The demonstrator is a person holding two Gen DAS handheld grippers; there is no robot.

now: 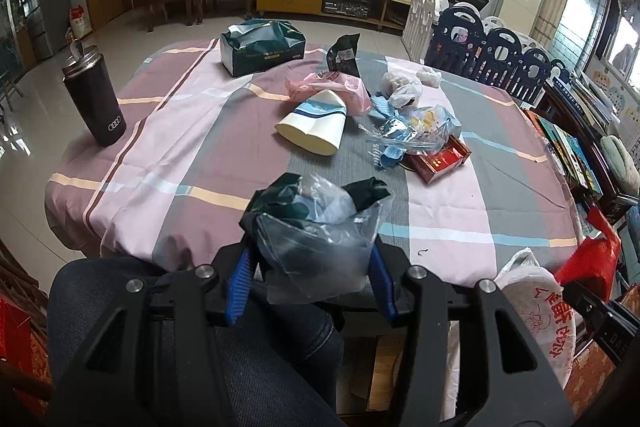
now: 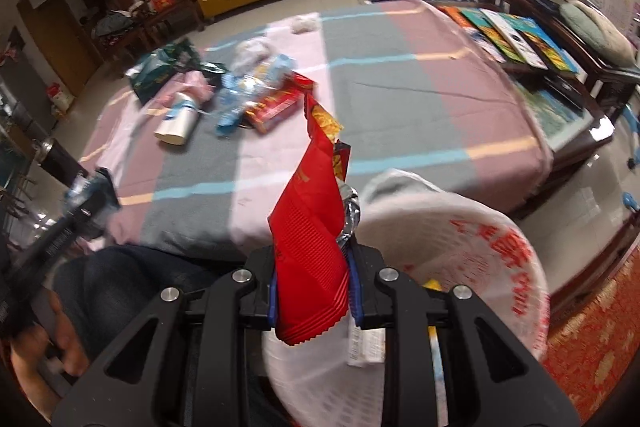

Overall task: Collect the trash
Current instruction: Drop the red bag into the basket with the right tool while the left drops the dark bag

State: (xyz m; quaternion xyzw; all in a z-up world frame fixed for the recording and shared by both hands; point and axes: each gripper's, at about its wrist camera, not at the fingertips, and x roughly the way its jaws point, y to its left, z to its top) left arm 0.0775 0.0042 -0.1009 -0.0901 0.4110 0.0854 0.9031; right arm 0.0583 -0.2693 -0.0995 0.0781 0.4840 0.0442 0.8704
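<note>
My left gripper (image 1: 314,259) is shut on a clear plastic bag stuffed with dark green wrappers (image 1: 320,227), held over the table's near edge above a person's lap. My right gripper (image 2: 314,287) is shut on a red snack wrapper (image 2: 310,247), held above a white trash bag with red print (image 2: 480,267), which also shows in the left wrist view (image 1: 536,311). More trash lies on the plaid tablecloth (image 1: 192,131): a flattened paper cup (image 1: 316,125), a pink bag (image 1: 336,89), a dark pouch (image 1: 344,55), a red box (image 1: 438,159) and clear wrappers (image 1: 412,131).
A black tumbler (image 1: 94,99) stands at the table's left edge. A green tissue pack (image 1: 262,47) sits at the far side. Books (image 2: 508,35) lie on a wooden bench to the right, a playpen fence (image 1: 488,51) behind.
</note>
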